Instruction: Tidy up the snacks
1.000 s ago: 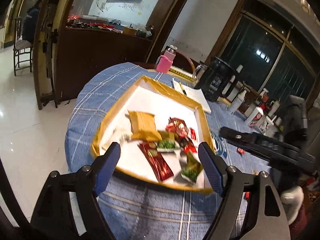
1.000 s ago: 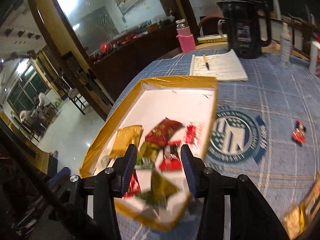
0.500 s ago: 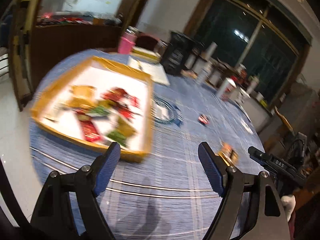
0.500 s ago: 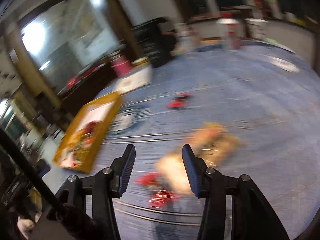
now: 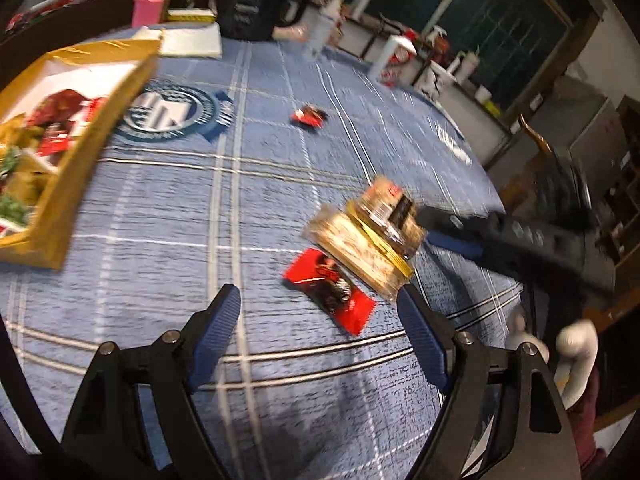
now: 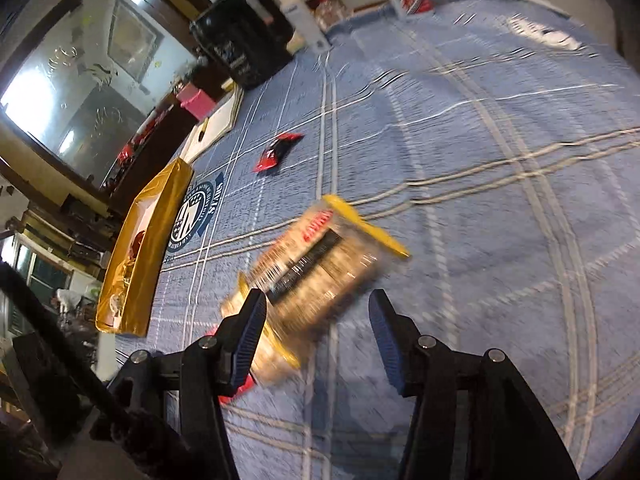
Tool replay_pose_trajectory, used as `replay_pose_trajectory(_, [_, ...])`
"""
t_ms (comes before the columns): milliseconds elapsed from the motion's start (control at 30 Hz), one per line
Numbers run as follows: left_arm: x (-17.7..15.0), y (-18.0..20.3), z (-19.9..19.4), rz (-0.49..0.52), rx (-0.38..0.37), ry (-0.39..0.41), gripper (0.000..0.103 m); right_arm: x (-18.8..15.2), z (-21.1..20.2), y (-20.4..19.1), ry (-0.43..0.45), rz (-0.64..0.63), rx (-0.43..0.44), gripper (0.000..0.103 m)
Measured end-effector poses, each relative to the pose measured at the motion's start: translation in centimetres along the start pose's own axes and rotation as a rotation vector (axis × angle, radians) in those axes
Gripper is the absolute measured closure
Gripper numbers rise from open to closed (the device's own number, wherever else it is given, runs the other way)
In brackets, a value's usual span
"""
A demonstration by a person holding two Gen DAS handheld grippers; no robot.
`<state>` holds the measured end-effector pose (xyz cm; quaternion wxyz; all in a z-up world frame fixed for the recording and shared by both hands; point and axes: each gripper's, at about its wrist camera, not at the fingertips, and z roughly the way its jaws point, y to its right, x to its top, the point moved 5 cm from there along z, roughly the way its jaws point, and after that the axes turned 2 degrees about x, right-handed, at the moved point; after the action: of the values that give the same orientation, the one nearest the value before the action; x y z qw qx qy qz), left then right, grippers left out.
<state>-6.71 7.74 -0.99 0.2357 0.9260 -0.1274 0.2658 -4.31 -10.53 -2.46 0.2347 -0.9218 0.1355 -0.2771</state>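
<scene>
On the left of the worktop (image 5: 168, 216) stands the gold-walled tray (image 5: 76, 168), already carrying a heap of red, green and yellow snack packets. Right of it, well apart, a small red packet (image 5: 308, 115) lies alone on the blue checked cloth. Nearer in, a flat red snack packet (image 5: 330, 290) lies just ahead of the left tongs (image 5: 320, 332) and a little to their right, its long axis running diagonally away to the upper left. The left tongs stand wide and hold nothing, their pads clear of the cloth.

Overlapping that red packet's far right edge is the clear biscuit pack with yellow ends (image 6: 316, 264) — blurred in both views. It lies straight ahead of the right tongs (image 6: 316, 330), its long axis slanting from lower left to upper right, so the jaws would have to close across its width. The right tongs are the nearer pair to it; their jaws, about half open, have just been opening, with the pack's near end between the tips but no pad seen pressing on it.
</scene>
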Motion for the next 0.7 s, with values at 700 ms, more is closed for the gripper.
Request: replay_pose_trajectory(700, [-0.2, 0.2, -0.1, 0.075, -0.012, -0.001, 0.022, 2.0, 6.5, -4.4, -0.135, -0.264, -0.374, 0.033])
